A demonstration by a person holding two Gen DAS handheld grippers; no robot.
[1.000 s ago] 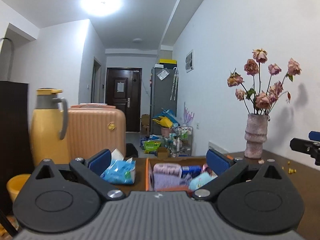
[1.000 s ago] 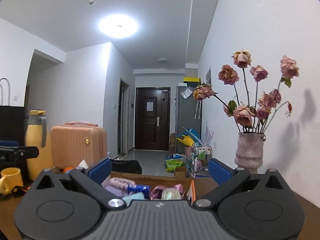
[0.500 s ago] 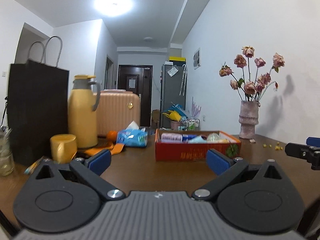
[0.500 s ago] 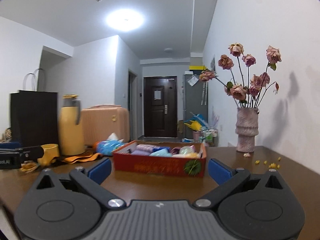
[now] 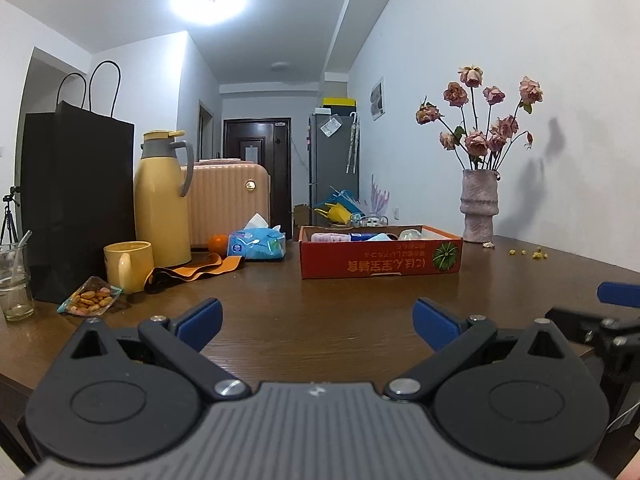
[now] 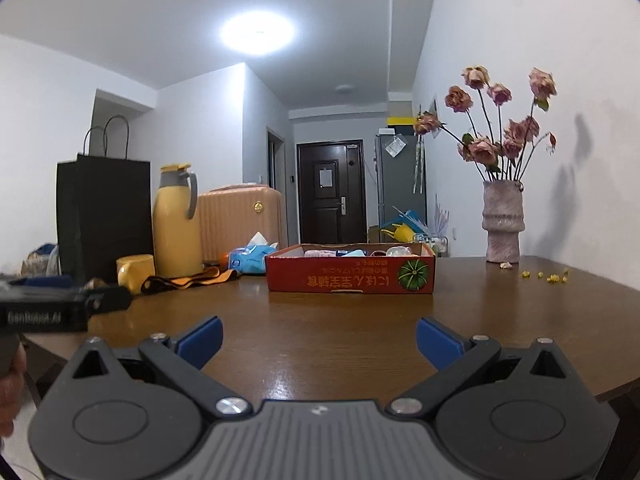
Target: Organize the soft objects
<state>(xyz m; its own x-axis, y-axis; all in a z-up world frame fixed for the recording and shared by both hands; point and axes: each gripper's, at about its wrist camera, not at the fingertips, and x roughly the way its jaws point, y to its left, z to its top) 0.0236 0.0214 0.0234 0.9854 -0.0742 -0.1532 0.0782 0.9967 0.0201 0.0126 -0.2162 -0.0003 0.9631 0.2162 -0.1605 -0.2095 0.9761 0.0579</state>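
Note:
A red cardboard box (image 5: pixel 380 266) (image 6: pixel 350 278) stands mid-table and holds several soft items, among them a pink cloth (image 5: pixel 330 237) (image 6: pixel 320 253). A blue tissue pack (image 5: pixel 257 243) (image 6: pixel 250 259) lies left of the box. An orange and black strap (image 5: pixel 192 271) (image 6: pixel 188 280) lies in front of the flask. My left gripper (image 5: pixel 316 322) is open and empty over the table's near edge. My right gripper (image 6: pixel 318 342) is open and empty, also at the near edge; it shows at the right of the left wrist view (image 5: pixel 616 296).
A yellow flask (image 5: pixel 162 200), yellow mug (image 5: pixel 128 266), black paper bag (image 5: pixel 76 204), glass (image 5: pixel 14 280), snack packet (image 5: pixel 90 300) and orange fruit (image 5: pixel 218 242) stand at the left. A vase of dried roses (image 5: pixel 480 208) and yellow crumbs (image 5: pixel 528 253) are at the right.
Both grippers have pulled back from the box toward the table's near edge, so the box looks smaller and farther. Both stay open and empty.

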